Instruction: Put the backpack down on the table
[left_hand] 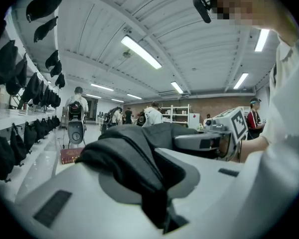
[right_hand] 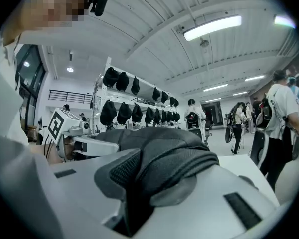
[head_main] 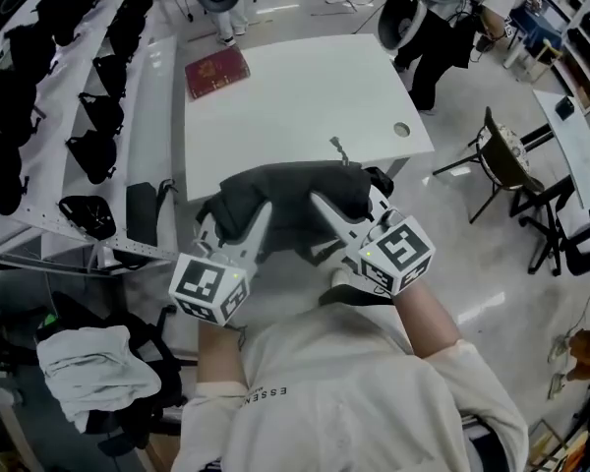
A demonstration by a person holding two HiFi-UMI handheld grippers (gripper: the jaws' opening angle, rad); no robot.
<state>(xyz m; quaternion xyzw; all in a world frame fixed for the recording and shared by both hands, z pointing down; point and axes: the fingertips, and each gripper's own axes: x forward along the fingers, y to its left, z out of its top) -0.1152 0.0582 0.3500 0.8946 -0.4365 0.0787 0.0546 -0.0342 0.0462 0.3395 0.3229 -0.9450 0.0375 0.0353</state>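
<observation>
Backpack (head_main: 293,205), black and slumped, hangs between your two grippers over the near edge of the white table (head_main: 305,96). Your left gripper (head_main: 256,226) is clamped on a fold of its dark fabric, and your right gripper (head_main: 324,209) pinches a padded strap. Whether its base touches the tabletop cannot be told. Carry it further over the table, hold both hands level, and lower until it settles before letting go. Ahead, the tabletop holds only a red book (head_main: 216,72) at the far left corner. Shelves of black bags (head_main: 88,116) line the left; a chair (head_main: 501,160) stands at right.
</observation>
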